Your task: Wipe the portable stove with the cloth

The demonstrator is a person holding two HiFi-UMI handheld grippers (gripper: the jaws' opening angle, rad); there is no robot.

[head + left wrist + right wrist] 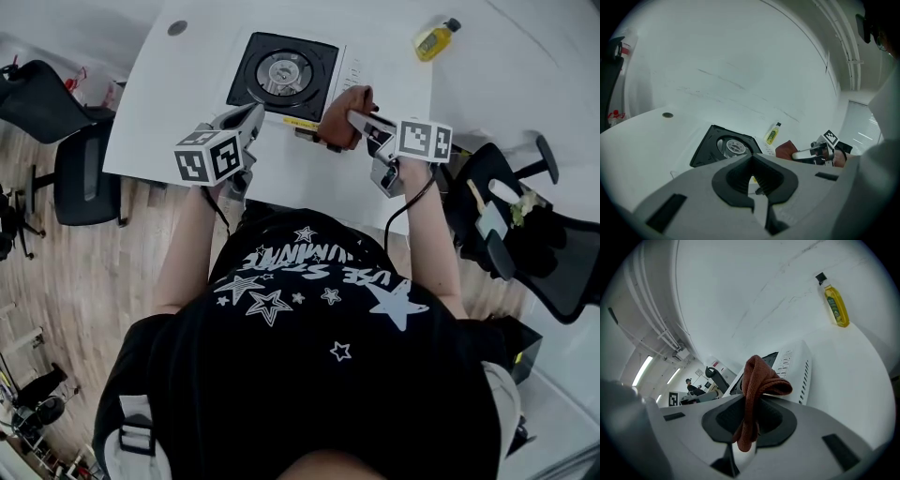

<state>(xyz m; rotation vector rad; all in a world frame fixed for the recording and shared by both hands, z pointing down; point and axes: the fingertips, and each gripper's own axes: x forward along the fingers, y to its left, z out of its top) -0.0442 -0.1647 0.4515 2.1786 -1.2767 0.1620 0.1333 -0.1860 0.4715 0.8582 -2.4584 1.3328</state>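
Observation:
The portable stove (281,70), white-bodied with a black top and round burner, sits on the white table (169,103). A rust-brown cloth (345,111) hangs bunched at the stove's near right corner, and my right gripper (356,120) is shut on it. In the right gripper view the cloth (760,380) folds over the jaws in front of the stove's vented side (797,366). My left gripper (255,114) hovers at the stove's near left edge, jaws shut with nothing between them. The left gripper view (752,159) looks over the stove (723,145) toward the cloth (787,149).
A small yellow bottle (436,39) lies at the table's far right, seen also as the bottle (836,305). A round grommet (177,28) marks the far left. Black office chairs stand left (75,150) and right (534,225) of the table. Wooden floor lies below.

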